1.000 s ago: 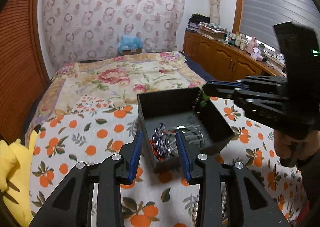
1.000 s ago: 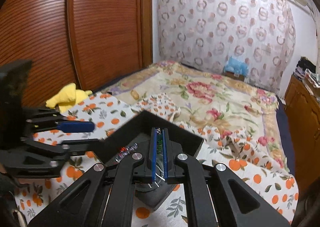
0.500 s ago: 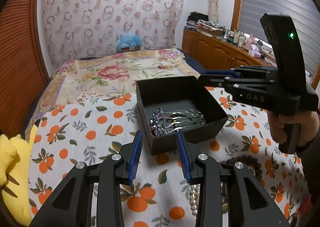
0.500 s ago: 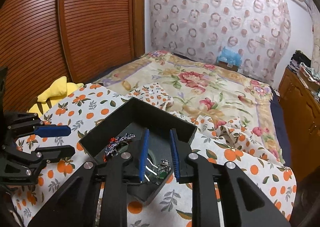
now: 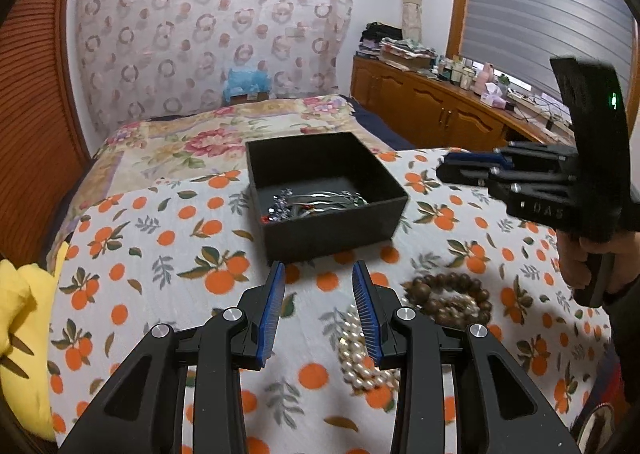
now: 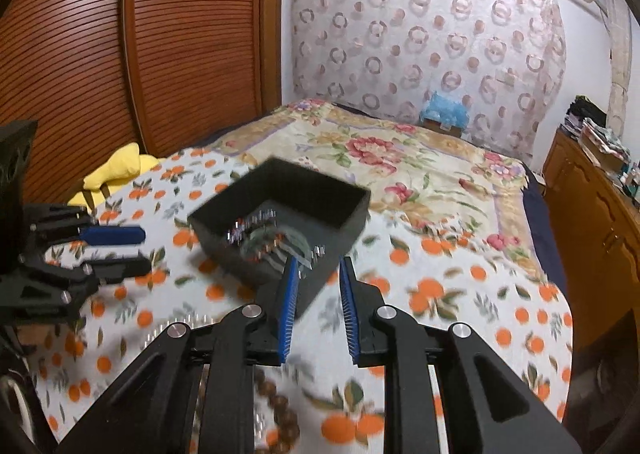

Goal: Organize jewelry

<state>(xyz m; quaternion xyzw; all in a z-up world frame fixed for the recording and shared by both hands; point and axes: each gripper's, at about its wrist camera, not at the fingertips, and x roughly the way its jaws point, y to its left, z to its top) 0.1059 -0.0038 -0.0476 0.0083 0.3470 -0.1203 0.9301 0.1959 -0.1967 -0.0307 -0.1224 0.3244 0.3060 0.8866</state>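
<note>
A black open box [image 5: 332, 214] holding several silvery jewelry pieces [image 5: 316, 202] sits on the orange-print cloth; it also shows in the right wrist view [image 6: 280, 222]. My left gripper [image 5: 319, 268] is open and empty, just in front of the box. A brown wooden bead bracelet [image 5: 452, 294] and a white pearl string [image 5: 360, 362] lie on the cloth to its right. My right gripper [image 6: 316, 266] is open and empty, near the box's near corner; it shows in the left wrist view [image 5: 472, 168] at the right. The brown beads [image 6: 280, 406] lie below it, blurred.
A yellow cushion [image 5: 20, 318] lies at the cloth's left edge. A floral bedspread [image 5: 208, 138] stretches behind the box. A wooden cabinet [image 5: 432, 114] with clutter runs along the right wall. A wooden slatted wardrobe [image 6: 100, 54] stands on the left.
The right gripper opened and dropped a jewelry piece into the box, then drew back. The left gripper also drew back from the box, bringing the beads and pearls into view.
</note>
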